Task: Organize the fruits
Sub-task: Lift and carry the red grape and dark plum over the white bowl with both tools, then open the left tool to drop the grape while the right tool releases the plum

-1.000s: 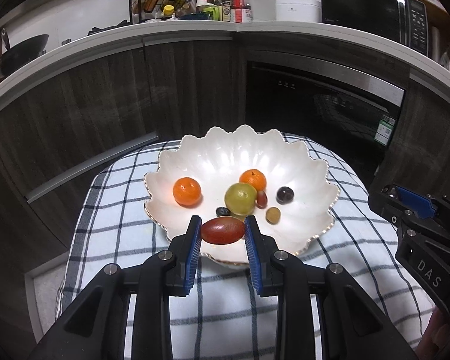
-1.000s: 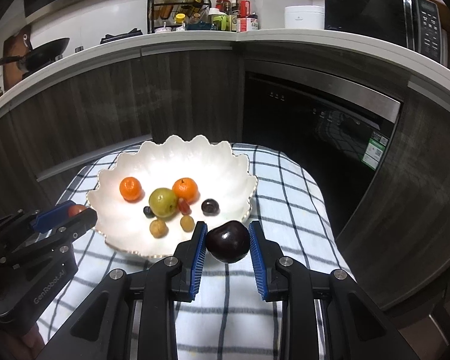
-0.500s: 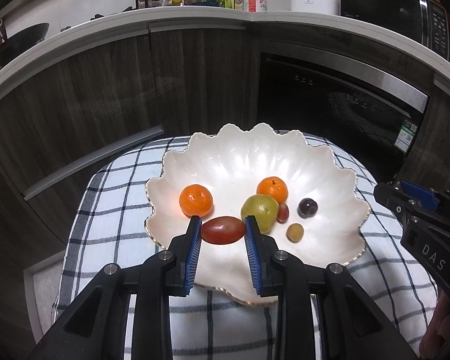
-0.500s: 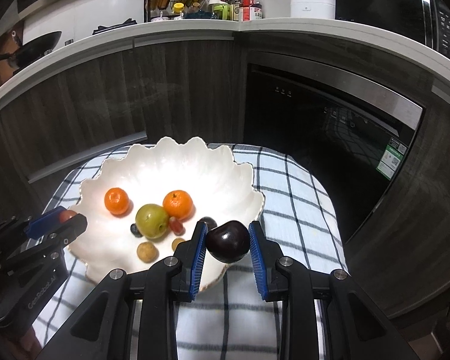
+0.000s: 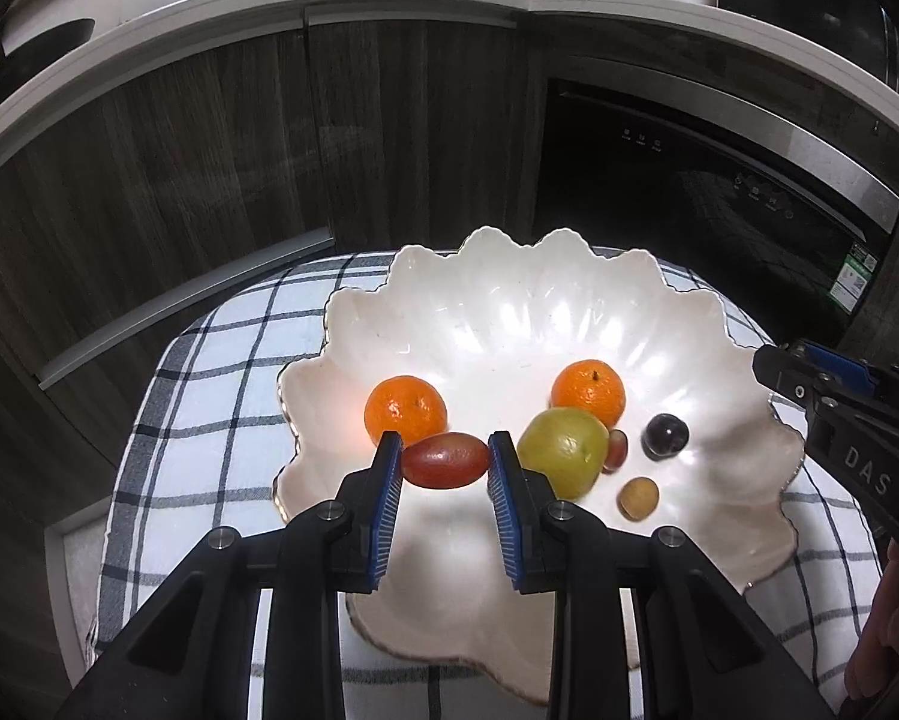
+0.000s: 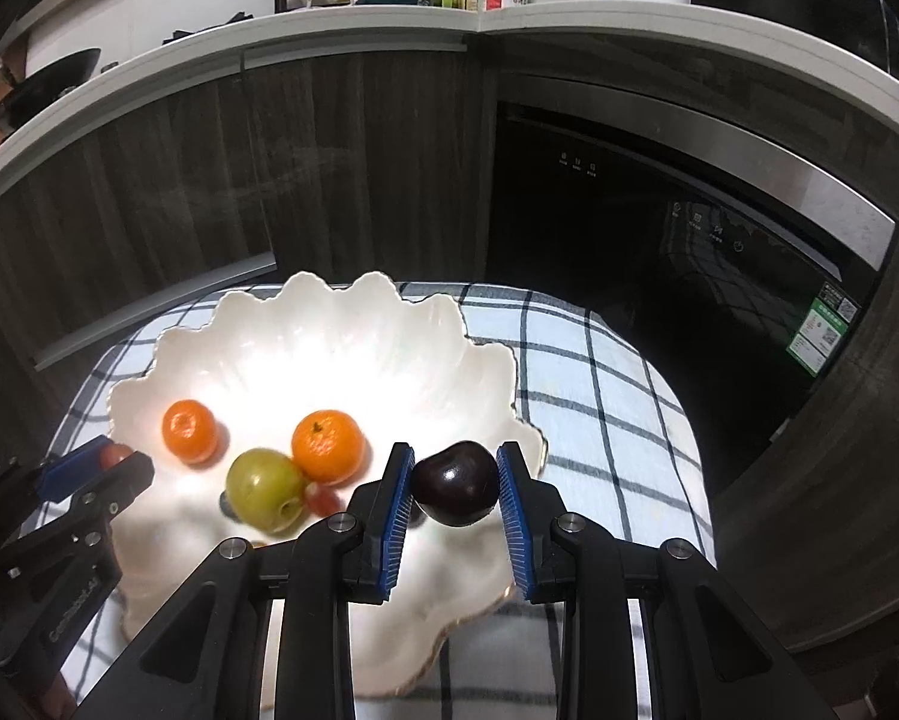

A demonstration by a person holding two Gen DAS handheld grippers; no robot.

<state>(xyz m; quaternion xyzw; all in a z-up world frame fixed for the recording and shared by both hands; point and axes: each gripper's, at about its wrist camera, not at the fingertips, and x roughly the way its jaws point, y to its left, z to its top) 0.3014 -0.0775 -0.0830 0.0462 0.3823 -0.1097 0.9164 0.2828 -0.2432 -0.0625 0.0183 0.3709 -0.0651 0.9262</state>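
Observation:
A white scalloped bowl [image 5: 509,312] [image 6: 341,336] sits on a checked cloth. It holds two oranges [image 5: 405,410] [image 5: 588,391], a green fruit [image 5: 563,450], a dark grape [image 5: 664,435], a small red fruit [image 5: 616,450] and a small brown fruit [image 5: 637,498]. My left gripper [image 5: 445,461] is shut on an oval red fruit [image 5: 445,459], held over the bowl's near left part. My right gripper [image 6: 455,483] is shut on a dark purple plum [image 6: 455,483], held over the bowl's right side. Each gripper shows at the edge of the other's view.
The checked cloth [image 5: 209,396] covers a small round table. Dark wood cabinets [image 5: 179,180] and a black built-in oven [image 6: 659,228] stand close behind. Above, a white counter [image 6: 389,24] carries bottles, a rack and a pan.
Both grippers have moved forward and slightly down, from the bowl's near rim to over its inside, each still carrying its fruit. The bowl looms larger in both views.

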